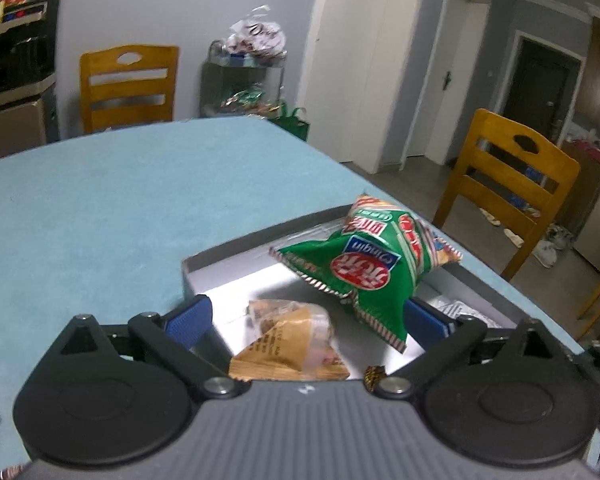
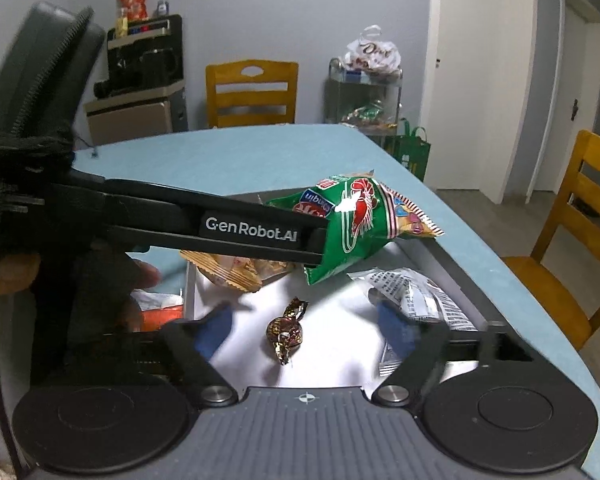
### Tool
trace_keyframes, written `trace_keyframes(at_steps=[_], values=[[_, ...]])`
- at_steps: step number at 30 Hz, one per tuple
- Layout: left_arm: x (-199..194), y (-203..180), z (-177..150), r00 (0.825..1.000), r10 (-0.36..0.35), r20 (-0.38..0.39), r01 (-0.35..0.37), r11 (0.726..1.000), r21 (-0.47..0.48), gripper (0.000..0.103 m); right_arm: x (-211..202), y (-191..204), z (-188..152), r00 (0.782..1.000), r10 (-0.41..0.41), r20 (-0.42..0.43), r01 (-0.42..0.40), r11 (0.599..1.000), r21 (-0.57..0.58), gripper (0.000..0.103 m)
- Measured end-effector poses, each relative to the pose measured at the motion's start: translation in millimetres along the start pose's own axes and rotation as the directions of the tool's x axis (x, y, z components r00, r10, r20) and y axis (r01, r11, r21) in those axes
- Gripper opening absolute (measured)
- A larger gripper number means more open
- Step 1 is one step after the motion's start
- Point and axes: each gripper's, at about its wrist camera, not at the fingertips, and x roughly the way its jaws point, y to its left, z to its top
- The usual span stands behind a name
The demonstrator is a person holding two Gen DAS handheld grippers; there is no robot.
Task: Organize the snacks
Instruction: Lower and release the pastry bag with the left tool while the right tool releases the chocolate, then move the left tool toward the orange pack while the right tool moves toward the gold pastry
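Note:
A shallow grey box (image 1: 260, 236) lies on the blue table (image 1: 100, 200). A green shrimp-snack bag (image 1: 364, 268) sits tilted in it, its lower corner beside the right pad of my left gripper (image 1: 306, 320), which is open over a brown packet (image 1: 288, 340). In the right wrist view the left gripper's arm (image 2: 252, 232) crosses in front of the green bag (image 2: 356, 224). My right gripper (image 2: 304, 332) is open, and a foil-wrapped candy (image 2: 284, 334) lies on the box floor between its blurred blue pads (image 2: 212, 332), untouched. A white packet (image 2: 416, 296) rests by the right pad.
An orange packet (image 2: 160, 316) lies on the table left of the box, near a person's hand (image 2: 140, 276). Wooden chairs (image 1: 128, 84) (image 1: 512, 184) stand at the far side and the right. A cart with snack bags (image 1: 244, 76) stands by the wall.

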Motion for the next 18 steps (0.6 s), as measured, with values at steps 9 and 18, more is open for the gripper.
trace_keyframes(at_steps=[9, 18], values=[[-15, -6, -3, 1.000, -0.001, -0.029, 0.002, 1.000, 0.031, 0.102, -20, -12, -6, 0.999, -0.019, 0.027, 0.018, 1.000, 0.023, 0.094], [-67, -12, -1, 0.999, 0.027, -0.025, -0.022, 0.988, 0.154, 0.102, -38, -22, -4, 0.998, 0.039, 0.054, -0.044, 0.994, 0.098, 0.098]])
